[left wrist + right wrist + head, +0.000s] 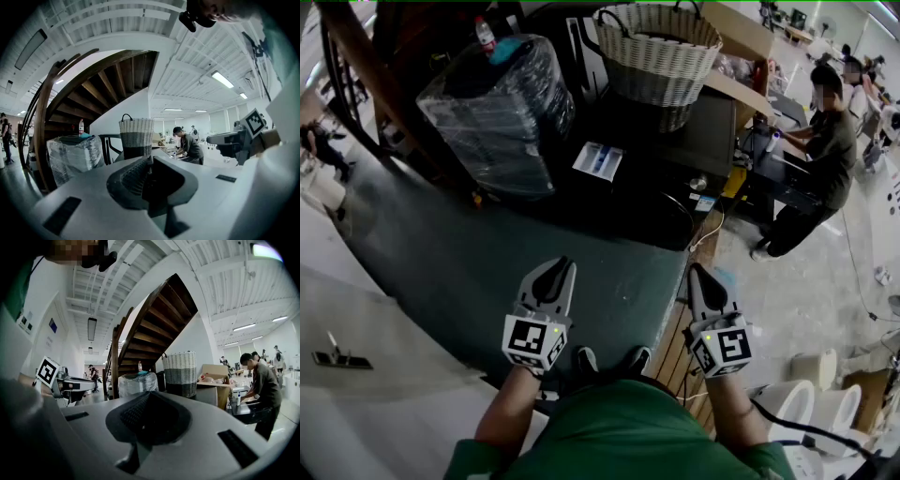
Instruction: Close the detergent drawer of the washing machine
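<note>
Dark matte floor (441, 253) lies beneath the left hand-held gripper (562, 267) and right hand-held gripper (696, 272), both with jaws together and empty. Ahead stand a woven basket (661, 47) and a glossy plastic-wrapped bundle (497, 112).

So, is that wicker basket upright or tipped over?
Upright: the wicker basket stands on its base, open mouth and handles facing up.
</note>
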`<state>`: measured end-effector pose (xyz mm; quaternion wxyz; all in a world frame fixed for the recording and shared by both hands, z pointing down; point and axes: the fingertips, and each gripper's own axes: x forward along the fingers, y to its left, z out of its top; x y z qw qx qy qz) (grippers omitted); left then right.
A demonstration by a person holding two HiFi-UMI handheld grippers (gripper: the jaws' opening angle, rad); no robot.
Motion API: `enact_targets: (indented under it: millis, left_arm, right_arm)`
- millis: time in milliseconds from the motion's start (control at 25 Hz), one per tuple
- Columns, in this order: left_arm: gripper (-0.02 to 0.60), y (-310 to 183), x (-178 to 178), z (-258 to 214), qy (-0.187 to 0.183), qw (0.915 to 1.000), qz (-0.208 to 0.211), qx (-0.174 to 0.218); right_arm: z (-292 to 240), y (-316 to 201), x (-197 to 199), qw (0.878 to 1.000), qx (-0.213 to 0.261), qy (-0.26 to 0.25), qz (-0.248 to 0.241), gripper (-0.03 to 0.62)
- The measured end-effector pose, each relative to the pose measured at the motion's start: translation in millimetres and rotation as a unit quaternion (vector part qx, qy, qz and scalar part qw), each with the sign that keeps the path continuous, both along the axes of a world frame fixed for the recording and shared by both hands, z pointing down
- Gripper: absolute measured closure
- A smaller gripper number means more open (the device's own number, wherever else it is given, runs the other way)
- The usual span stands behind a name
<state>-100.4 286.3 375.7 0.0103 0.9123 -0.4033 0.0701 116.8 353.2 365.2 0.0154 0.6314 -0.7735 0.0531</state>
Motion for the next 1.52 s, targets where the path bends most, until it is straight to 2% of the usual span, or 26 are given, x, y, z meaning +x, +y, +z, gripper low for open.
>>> enact_targets:
  millis: [240, 800, 1200, 1520]
  left_arm:
    - [0.528, -3.0, -40.5, -1.6, 0.01, 0.9999, -0.009, -0.004]
    - [0.528, -14.8, -92.3, -8.4, 0.038, 0.9989, -0.028, 0.003]
    - [0.528, -33.7, -185.3, -2.9, 0.054, 0.9972, -0.052, 0.0]
    - [0.528, -44.3, -227.5, 18.1, 0.066, 0.9959, -0.058, -0.022]
  right_arm:
    - [-8.3, -3.3, -40.6, 1.0, 0.005, 0.012, -0.002, 0.571]
    - [-18.1, -13.8, -80.6, 0.999, 0.012, 0.032, 0.01, 0.571]
    - [-27.5, -46.0, -168.8, 0.999, 0.011, 0.047, -0.008, 0.571]
    - [-2.6, -54.3, -213.0, 0.998, -0.022, 0.06, -0.015, 0.571]
